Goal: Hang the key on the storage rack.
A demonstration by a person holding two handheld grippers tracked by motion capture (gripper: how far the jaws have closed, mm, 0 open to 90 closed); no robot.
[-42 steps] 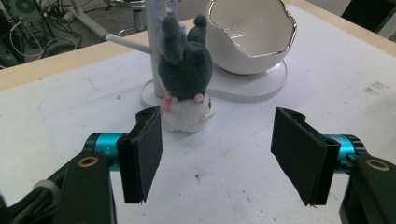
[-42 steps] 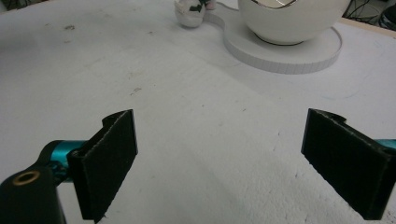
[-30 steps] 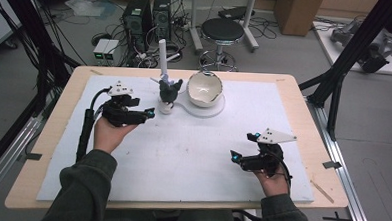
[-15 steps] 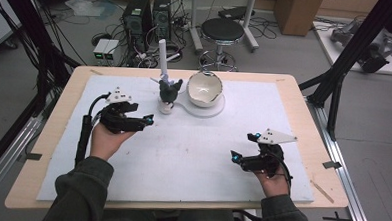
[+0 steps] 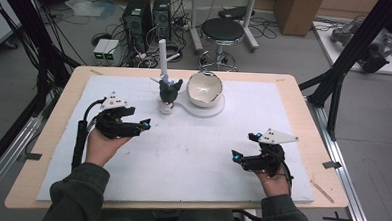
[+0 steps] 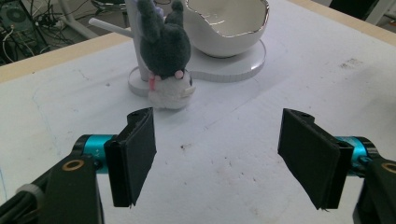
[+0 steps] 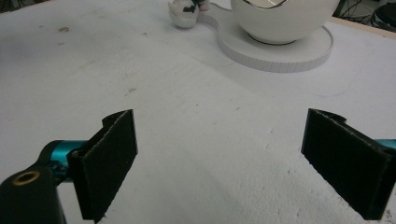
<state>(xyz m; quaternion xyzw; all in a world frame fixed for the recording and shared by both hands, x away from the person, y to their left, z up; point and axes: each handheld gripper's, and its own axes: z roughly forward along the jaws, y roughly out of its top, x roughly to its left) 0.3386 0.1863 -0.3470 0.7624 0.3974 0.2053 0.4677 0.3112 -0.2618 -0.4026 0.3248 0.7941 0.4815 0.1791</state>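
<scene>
Left hand-held gripper: jaws just opened wide, nothing between them, near the plush toy.
Plush toy: on the table, against a white post's base.
Beside it: white bowl on a stand.
Right hand-held gripper: jaws apart, empty, well away.

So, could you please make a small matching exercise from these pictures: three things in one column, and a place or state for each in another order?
Things:
1. plush toy
2. bowl
3. left gripper

Places or states:
A. sits on the round white base
B. jaws open, nothing between them
C. leans against the white post

Pairs: 1-C, 2-A, 3-B
</scene>
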